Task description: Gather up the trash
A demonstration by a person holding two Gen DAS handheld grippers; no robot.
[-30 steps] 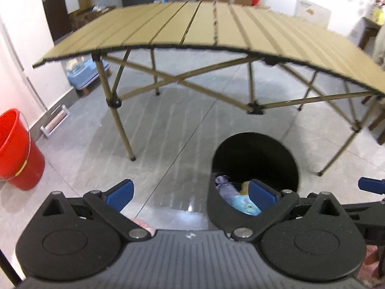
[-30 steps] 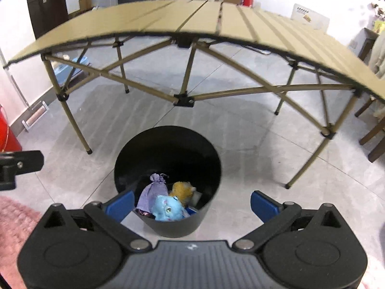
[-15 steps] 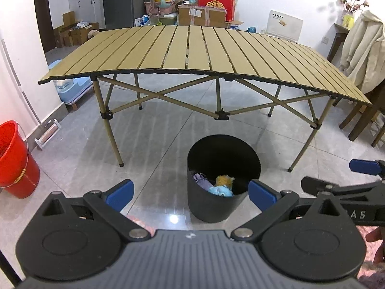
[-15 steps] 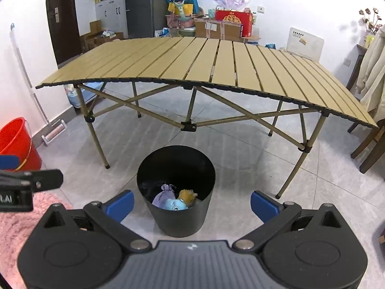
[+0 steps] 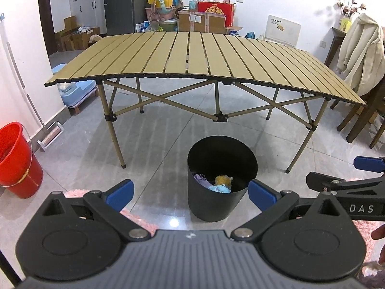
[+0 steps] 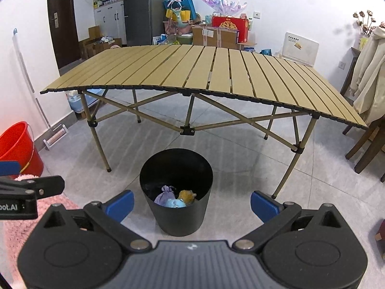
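Observation:
A black trash bin (image 5: 211, 204) stands on the tiled floor in front of a slatted folding table (image 5: 192, 57); it also shows in the right wrist view (image 6: 178, 216). Inside lie a purple pouch (image 6: 165, 194), a yellow plush (image 6: 187, 196) and a light blue plush (image 6: 176, 202). My left gripper (image 5: 191, 193) is open and empty, held back from and above the bin. My right gripper (image 6: 192, 204) is open and empty, likewise back from the bin. The tabletop (image 6: 204, 72) is bare.
A red bucket (image 5: 16, 159) stands at the left wall. A pink rug (image 6: 28, 214) lies under the grippers. Wooden chairs with a cream coat (image 5: 361, 55) stand at the right. Boxes and bags (image 5: 204, 16) are piled against the far wall.
Both grippers have risen and pulled back from the bin, so the whole table and room have come into view. Both stay open and empty.

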